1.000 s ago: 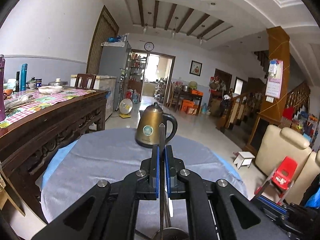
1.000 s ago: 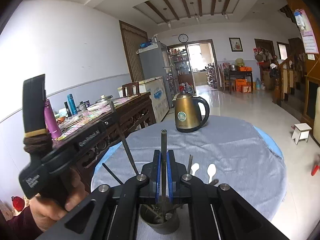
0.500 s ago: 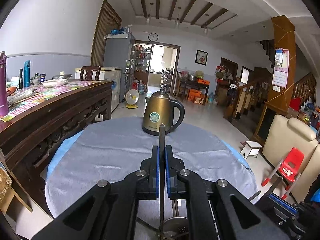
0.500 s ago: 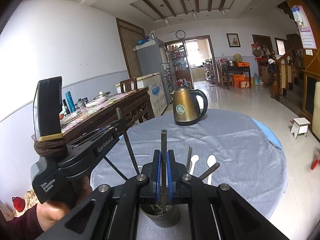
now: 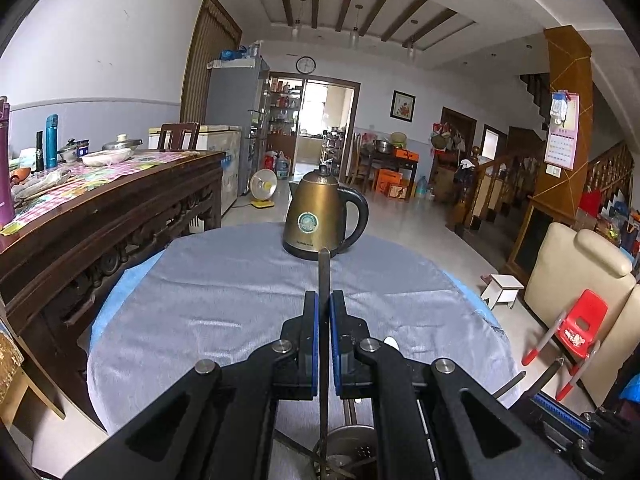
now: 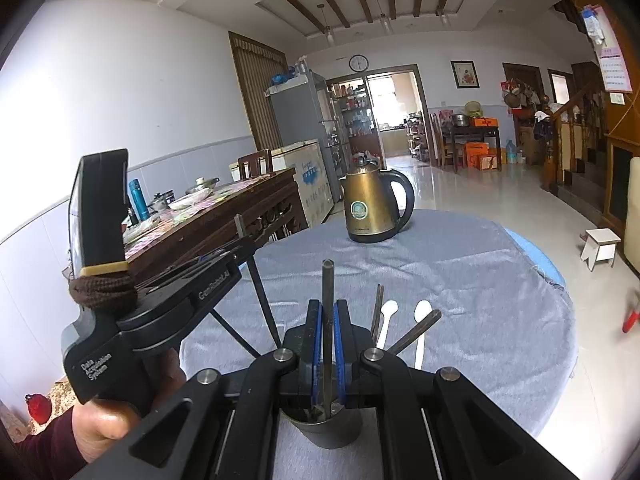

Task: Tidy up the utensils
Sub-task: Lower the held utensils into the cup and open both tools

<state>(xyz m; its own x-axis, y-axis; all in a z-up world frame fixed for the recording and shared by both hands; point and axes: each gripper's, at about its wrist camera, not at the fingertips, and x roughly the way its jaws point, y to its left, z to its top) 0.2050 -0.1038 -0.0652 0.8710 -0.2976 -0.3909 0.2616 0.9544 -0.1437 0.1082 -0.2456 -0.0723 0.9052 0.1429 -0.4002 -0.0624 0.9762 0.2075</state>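
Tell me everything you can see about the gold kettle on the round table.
The gold-coloured metal electric kettle stands upright near the far edge of the round table's grey cloth. It has a tapered body, a domed lid with a small dark knob, a short spout facing left, a looping black handle on the right and a dark base. A round green and white emblem sits on its front, with small lettering below. The lid is shut. Nothing touches it but the cloth; both grippers and the utensils are well short of it.
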